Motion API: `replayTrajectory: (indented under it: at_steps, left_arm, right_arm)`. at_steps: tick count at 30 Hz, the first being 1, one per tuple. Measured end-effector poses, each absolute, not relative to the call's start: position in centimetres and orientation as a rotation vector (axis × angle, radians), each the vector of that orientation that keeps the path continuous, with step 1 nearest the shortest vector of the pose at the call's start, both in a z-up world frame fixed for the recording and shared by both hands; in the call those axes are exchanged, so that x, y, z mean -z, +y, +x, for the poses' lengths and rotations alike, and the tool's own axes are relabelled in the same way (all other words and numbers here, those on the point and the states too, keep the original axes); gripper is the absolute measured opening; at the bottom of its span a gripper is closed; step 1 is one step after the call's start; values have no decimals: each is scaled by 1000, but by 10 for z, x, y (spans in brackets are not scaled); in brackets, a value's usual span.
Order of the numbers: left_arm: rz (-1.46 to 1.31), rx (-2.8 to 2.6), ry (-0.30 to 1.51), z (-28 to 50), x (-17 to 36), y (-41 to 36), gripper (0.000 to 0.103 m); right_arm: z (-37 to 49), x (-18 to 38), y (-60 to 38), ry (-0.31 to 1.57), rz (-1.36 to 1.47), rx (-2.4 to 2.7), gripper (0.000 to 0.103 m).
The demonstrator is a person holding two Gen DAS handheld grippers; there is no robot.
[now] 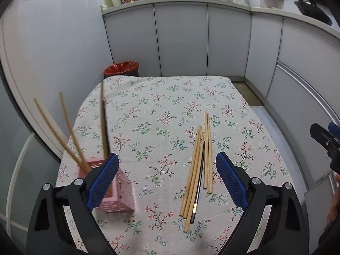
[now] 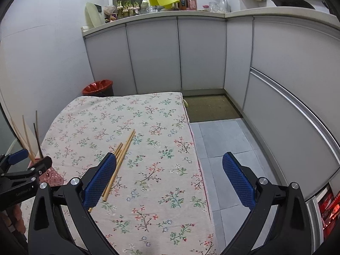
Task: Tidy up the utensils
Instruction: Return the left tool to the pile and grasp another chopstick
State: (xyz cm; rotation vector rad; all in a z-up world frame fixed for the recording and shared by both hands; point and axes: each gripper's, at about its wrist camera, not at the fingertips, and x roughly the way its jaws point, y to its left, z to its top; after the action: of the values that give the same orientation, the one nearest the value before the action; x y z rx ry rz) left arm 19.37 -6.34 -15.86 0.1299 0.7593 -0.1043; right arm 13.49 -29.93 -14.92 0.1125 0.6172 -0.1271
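A pink perforated holder (image 1: 119, 193) stands on the floral tablecloth (image 1: 161, 106) at the near left, with three wooden chopsticks (image 1: 70, 131) leaning out of it. Several loose wooden chopsticks and one dark one (image 1: 197, 165) lie side by side on the cloth. My left gripper (image 1: 167, 178) hovers open above the cloth, its left finger over the holder's rim and the loose bunch between its fingers. My right gripper (image 2: 170, 178) is open and empty above the table's right edge; the loose chopsticks (image 2: 124, 148) pass behind its left finger. The holder (image 2: 51, 176) shows at far left behind the left gripper.
A red-lined bin (image 1: 122, 69) sits beyond the table's far left corner. Grey cabinets (image 2: 155, 57) with a cluttered counter wrap the back and right. Tiled floor (image 2: 223, 144) and a mat (image 2: 210, 108) lie right of the table. A wall runs along the left.
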Motion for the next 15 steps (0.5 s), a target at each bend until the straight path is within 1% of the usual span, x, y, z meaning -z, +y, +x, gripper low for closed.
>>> replayTrajectory:
  at_steps: [3, 5, 7, 8, 10, 11, 12, 13, 15]
  left_arm:
    - [140, 124, 789, 214, 170, -77, 90]
    - [145, 150, 800, 226, 179, -84, 82]
    - [151, 195, 829, 243, 192, -93, 66]
    - [144, 216, 848, 252, 199, -96, 61]
    - [119, 239, 884, 270, 210, -98, 45]
    - [100, 253, 915, 280, 217, -99, 40]
    - [79, 271, 946, 289, 224, -100, 29]
    - [69, 282, 962, 295, 229, -101, 26]
    - [58, 296, 994, 309, 241, -105, 22]
  right_arm:
    - [150, 160, -303, 645, 105, 110, 96]
    - [159, 168, -304, 660, 100, 101, 96]
    - [171, 177, -304, 676, 91, 95, 96]
    - [176, 180, -304, 684, 91, 92, 96]
    - [186, 187, -306, 700, 102, 84, 96]
    - [190, 189, -307, 707, 109, 81, 96]
    - [196, 192, -308, 714, 116, 81, 96]
    - [201, 196, -308, 720, 121, 82, 96]
    - [211, 201, -309, 732, 129, 84, 96]
